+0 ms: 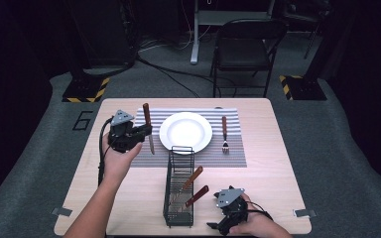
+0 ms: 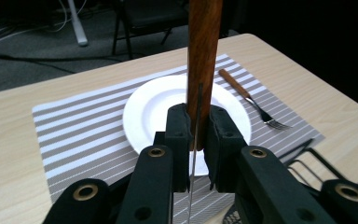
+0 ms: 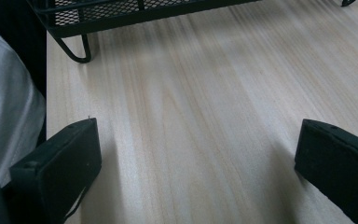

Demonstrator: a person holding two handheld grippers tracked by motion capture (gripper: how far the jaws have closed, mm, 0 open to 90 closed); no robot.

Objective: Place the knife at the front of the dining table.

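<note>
My left gripper [image 1: 143, 133] is shut on a wooden-handled knife [image 1: 148, 126], held over the left part of the striped placemat [image 1: 144, 158] beside the white plate [image 1: 186, 132]. In the left gripper view the jaws pinch the knife [image 2: 204, 56] where handle meets blade, handle up, thin blade running down between the pads, with the plate [image 2: 144, 116] behind. A wooden-handled fork [image 1: 224, 134] lies on the mat to the right of the plate. My right gripper [image 1: 217, 224] rests near the table's front edge, open, with bare wood between its fingers [image 3: 60, 163].
A black wire cutlery basket [image 1: 179, 184] stands in front of the plate and holds two more wooden-handled pieces [image 1: 194, 184]. Its foot [image 3: 77, 51] is close ahead of my right gripper. A folding chair [image 1: 245, 49] stands beyond the table.
</note>
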